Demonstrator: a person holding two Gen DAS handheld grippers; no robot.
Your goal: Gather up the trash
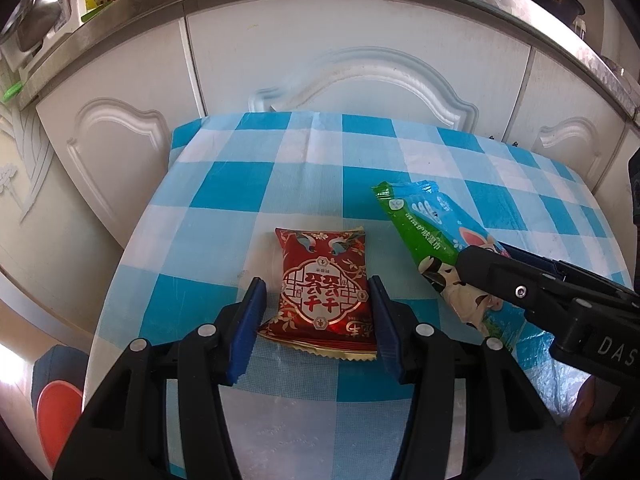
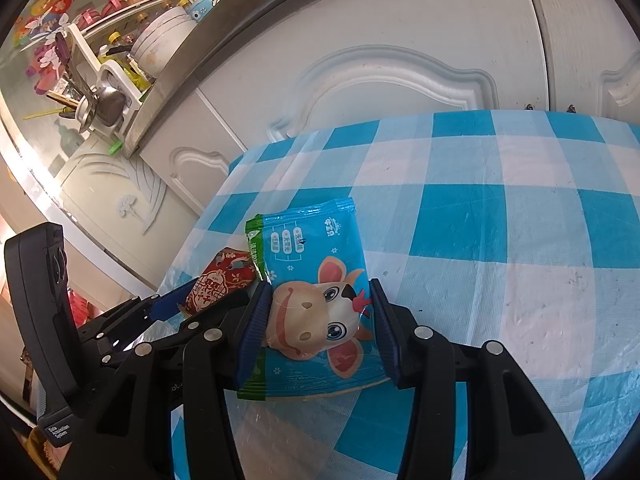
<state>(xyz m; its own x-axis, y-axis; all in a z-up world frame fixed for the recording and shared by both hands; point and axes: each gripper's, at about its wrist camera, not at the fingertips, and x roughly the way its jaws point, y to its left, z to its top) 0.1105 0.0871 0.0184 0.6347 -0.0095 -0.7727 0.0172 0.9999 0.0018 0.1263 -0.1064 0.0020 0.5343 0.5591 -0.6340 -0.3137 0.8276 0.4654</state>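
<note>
A red snack packet point(image 1: 324, 292) with gold print lies on the blue-and-white checked tablecloth point(image 1: 248, 184). My left gripper point(image 1: 318, 292) is open with its blue pads either side of the packet; the right pad touches its edge, the left pad stands a little apart. A blue-and-green wet-wipe packet point(image 2: 316, 304) with a cartoon cow sits between the pads of my right gripper point(image 2: 318, 298), which is shut on it. In the left wrist view that packet point(image 1: 428, 232) sticks out of the right gripper's point(image 1: 480, 264) black fingers, lifted at an angle. The red packet point(image 2: 220, 284) shows left in the right wrist view.
White cabinet doors point(image 1: 352, 60) stand right behind the table under a steel counter edge point(image 1: 120, 4). A dish rack point(image 2: 104, 80) with utensils sits on the counter. A red stool point(image 1: 60, 412) is at the lower left beside the table.
</note>
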